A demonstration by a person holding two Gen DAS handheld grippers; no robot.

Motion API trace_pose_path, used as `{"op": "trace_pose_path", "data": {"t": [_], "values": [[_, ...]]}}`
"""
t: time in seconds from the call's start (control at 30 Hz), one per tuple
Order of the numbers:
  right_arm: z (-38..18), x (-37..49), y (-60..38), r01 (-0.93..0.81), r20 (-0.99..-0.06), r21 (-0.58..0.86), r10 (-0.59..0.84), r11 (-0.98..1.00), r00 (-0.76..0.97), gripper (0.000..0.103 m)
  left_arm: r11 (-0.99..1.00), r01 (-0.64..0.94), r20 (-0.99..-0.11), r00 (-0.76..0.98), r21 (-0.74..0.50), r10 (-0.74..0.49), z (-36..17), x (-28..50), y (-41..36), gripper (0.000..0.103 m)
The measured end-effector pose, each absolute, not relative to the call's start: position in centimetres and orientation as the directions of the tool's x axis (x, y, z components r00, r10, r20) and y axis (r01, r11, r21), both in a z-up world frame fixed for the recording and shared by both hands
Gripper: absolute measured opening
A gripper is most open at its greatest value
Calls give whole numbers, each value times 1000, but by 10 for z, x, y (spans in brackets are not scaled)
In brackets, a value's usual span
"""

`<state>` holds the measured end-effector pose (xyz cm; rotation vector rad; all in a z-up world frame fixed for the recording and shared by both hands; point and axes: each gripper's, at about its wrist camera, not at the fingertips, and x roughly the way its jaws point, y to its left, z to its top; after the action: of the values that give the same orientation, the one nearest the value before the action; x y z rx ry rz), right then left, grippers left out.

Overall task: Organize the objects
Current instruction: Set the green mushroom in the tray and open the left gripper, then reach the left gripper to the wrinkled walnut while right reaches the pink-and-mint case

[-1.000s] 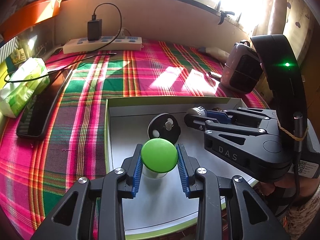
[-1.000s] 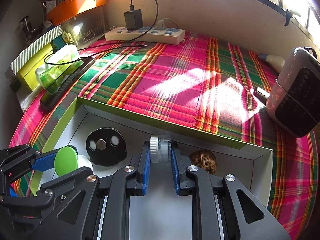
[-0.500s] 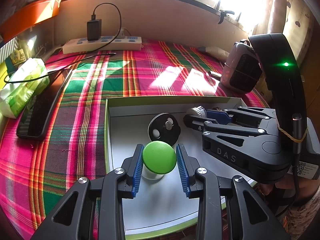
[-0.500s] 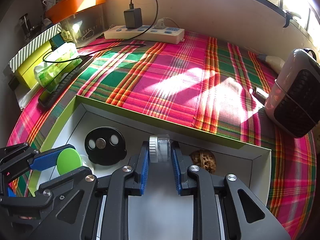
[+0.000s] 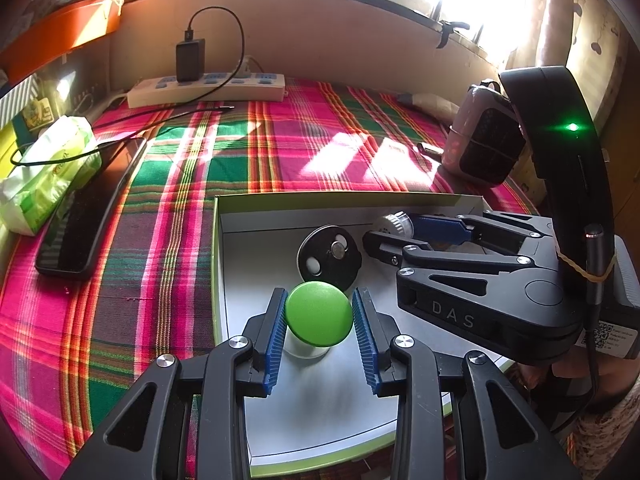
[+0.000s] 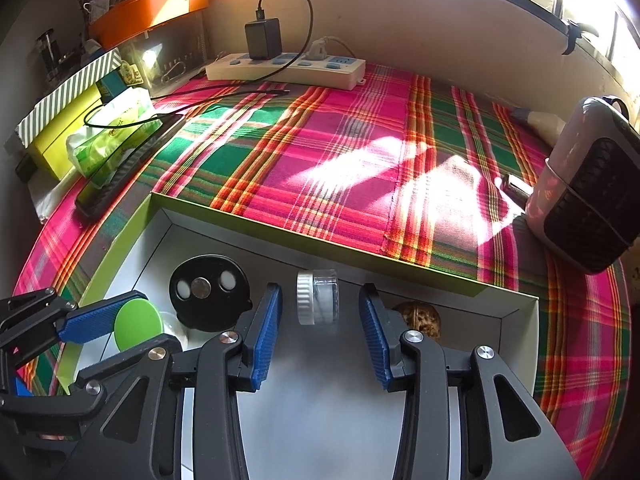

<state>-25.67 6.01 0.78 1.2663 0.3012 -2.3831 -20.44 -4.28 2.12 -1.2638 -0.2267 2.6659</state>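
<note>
The right gripper [image 6: 320, 334] is opening: its blue pads now stand clearly apart from the small clear jar with a white screw cap [image 6: 317, 298], which lies on its side between them on the grey floor of the shallow box [image 6: 312, 236]. One second ago the same pads pressed this jar from both sides, so it has been let go.

The left gripper [image 5: 319, 334] is at a middle width around the green-lidded jar [image 5: 319, 314], which stands upright near the left wall of the box. The pads are very close to the lid; I cannot tell if they touch it. This gripper looks the same as before.

On the body of the right gripper, in the left wrist view, the letters "DAS" [image 5: 452, 314] can be read.

Also in the box are a black round disc [image 6: 210, 292] and a walnut [image 6: 420, 318].
</note>
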Motion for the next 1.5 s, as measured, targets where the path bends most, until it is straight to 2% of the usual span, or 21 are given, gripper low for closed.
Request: {"op": "trace_pose_path", "data": {"t": [0.7,1.23,1.5], "values": [[31,-226,73,407,-788,25,-269,-913,-554,45,-980,-86,-727,-659,-181,192,41,-177,-48,32],[50,-167,98,347,-735,47,-267,-937,-623,45,-990,-85,-692,-708,-114,141,56,-131,-46,32],[56,-127,115,304,-700,53,-252,-951,-669,45,-985,-116,-678,-714,-132,175,57,-102,-43,32]]}}
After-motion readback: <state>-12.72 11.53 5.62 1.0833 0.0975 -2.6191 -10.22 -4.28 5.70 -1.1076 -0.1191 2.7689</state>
